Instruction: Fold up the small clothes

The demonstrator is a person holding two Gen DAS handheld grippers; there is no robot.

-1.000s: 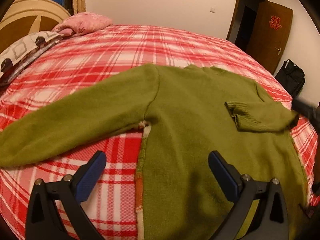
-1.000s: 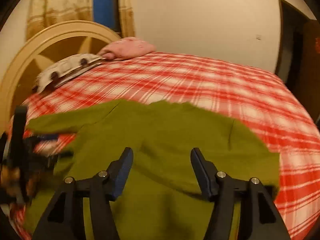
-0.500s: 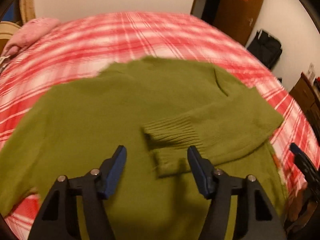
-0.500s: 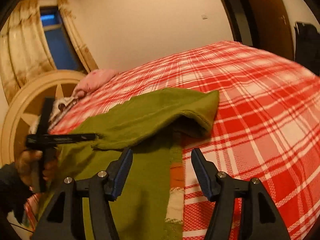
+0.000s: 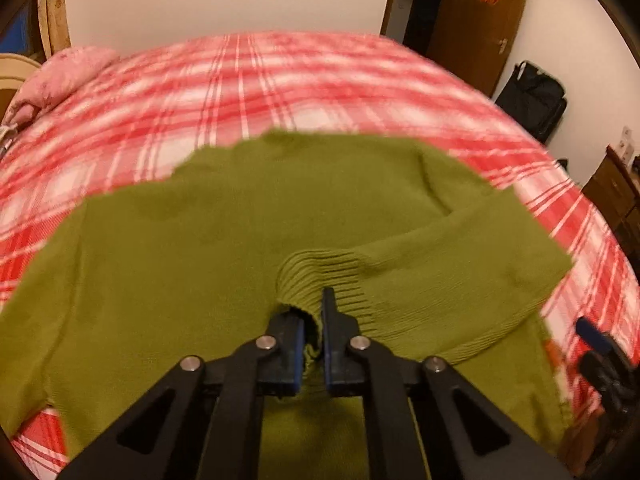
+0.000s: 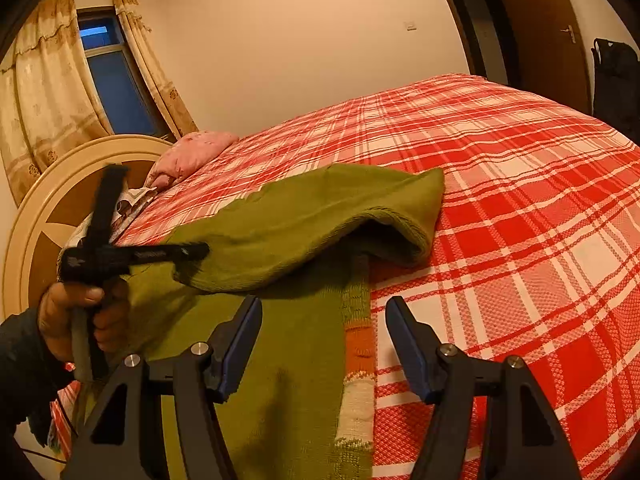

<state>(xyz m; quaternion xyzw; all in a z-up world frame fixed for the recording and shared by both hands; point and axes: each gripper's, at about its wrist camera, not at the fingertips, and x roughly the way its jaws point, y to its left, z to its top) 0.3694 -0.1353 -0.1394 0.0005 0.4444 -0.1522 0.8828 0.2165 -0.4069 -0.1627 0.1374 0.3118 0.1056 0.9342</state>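
A green sweater (image 5: pixel 224 240) lies spread on the red plaid bed (image 5: pixel 280 80). One sleeve is folded across its body. My left gripper (image 5: pixel 310 308) is shut on that sleeve's ribbed cuff (image 5: pixel 320 272), and the knit bunches between the blue pads. In the right wrist view the left gripper (image 6: pixel 196 251) holds the sleeve (image 6: pixel 296 216) raised a little off the body. My right gripper (image 6: pixel 324 306) is open above the sweater's striped side edge (image 6: pixel 358 344), with nothing pressed between its fingers. Its blue pad (image 5: pixel 594 334) shows at the right border of the left wrist view.
A pink pillow (image 6: pixel 192 152) and a round cream headboard (image 6: pixel 48 200) stand at the bed's head. A brown door (image 5: pixel 480 20), a black bag (image 5: pixel 532 96) and a dark dresser (image 5: pixel 616 184) line the far right. Plaid bedding stretches beyond the sweater.
The left gripper travelled across the sweater to the folded sleeve's cuff and closed on it. The right gripper rolled and came to the sweater's striped edge, staying open.
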